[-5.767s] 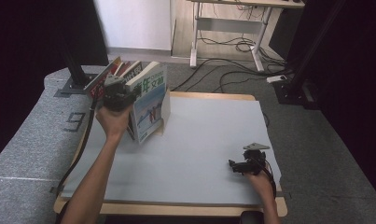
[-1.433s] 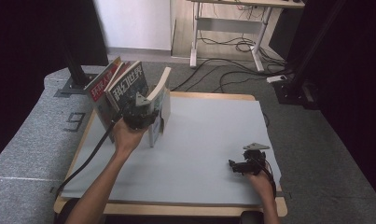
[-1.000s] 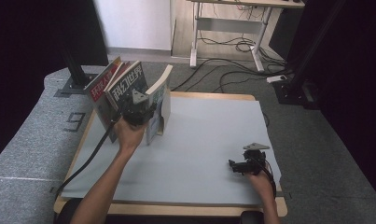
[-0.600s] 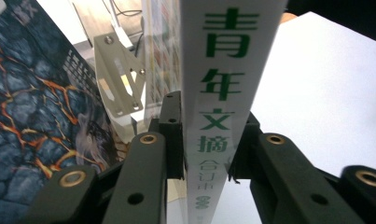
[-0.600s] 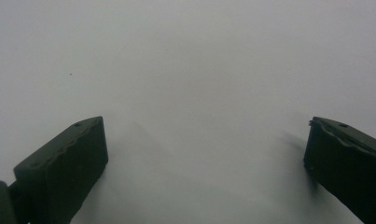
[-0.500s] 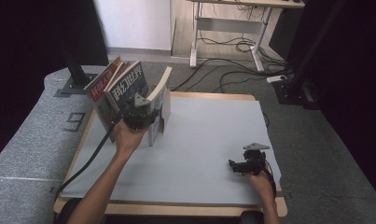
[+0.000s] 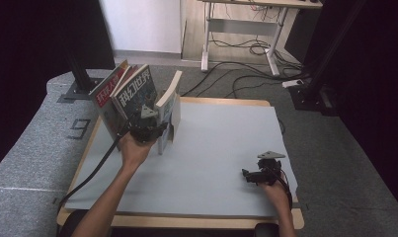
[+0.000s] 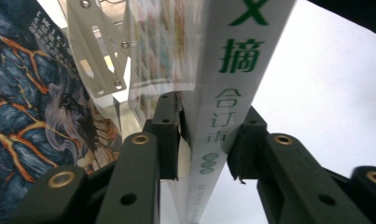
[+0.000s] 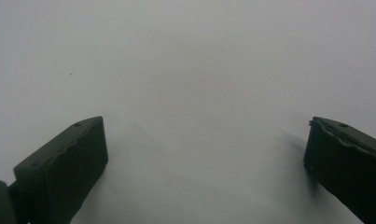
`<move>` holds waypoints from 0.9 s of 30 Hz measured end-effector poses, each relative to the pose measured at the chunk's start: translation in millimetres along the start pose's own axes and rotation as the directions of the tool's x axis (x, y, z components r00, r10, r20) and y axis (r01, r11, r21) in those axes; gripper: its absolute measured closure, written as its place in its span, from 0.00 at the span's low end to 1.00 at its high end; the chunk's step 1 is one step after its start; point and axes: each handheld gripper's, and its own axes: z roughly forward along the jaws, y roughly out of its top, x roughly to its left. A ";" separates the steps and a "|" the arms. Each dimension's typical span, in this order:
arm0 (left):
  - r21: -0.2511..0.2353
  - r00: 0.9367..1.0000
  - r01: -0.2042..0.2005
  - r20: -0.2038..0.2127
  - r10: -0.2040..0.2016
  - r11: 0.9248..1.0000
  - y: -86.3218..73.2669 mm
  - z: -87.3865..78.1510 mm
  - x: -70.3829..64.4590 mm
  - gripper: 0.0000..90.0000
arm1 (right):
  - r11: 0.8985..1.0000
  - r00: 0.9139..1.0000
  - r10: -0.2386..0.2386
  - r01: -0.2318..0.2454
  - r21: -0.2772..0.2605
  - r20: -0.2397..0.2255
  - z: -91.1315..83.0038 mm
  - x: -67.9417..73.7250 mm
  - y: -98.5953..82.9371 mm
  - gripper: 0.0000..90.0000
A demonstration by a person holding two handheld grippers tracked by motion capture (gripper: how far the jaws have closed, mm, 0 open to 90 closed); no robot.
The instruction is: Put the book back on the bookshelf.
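My left gripper (image 7: 149,129) is shut on the lower spine of a white book (image 7: 169,106) that stands tilted at the rear left of the table. In the left gripper view my left gripper (image 8: 206,144) has both jaws pressed on the white spine (image 8: 232,70), which bears green characters. A dark magazine (image 7: 133,91) and a red book (image 7: 106,89) lean just left of the white book. My right gripper (image 7: 250,176) rests at the front right of the grey mat (image 7: 221,143). Seen along its own jaws, my right gripper (image 9: 206,154) is open over the bare mat.
A pale metal bracket (image 8: 99,56) stands behind the books, beside the dark blue cover (image 8: 31,107). The left gripper's cable (image 7: 93,170) trails off the table's front left. A desk frame and floor cables (image 7: 246,49) lie beyond the table.
Since the oldest frame my left gripper has lowered and shifted right with the white book, turning it edge-on beside the dark magazine. Over the last second it barely moves. The right gripper is still.
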 end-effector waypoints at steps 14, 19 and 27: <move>-0.001 0.996 -0.057 0.071 0.057 0.998 -3.4 -4.7 -6.2 0.56 | 1.000 1.000 0.001 -0.001 0.000 0.000 0.0 0.0 0.0 0.00; 0.010 0.989 -0.100 0.111 0.098 0.995 -6.1 -7.8 -10.6 0.40 | 1.000 1.000 0.001 -0.001 0.001 0.000 0.0 0.1 0.0 0.00; 0.027 0.977 -0.126 0.177 0.119 0.992 -9.7 -15.5 -17.7 0.20 | 1.000 1.000 0.000 0.000 0.000 0.000 0.0 0.1 0.0 0.00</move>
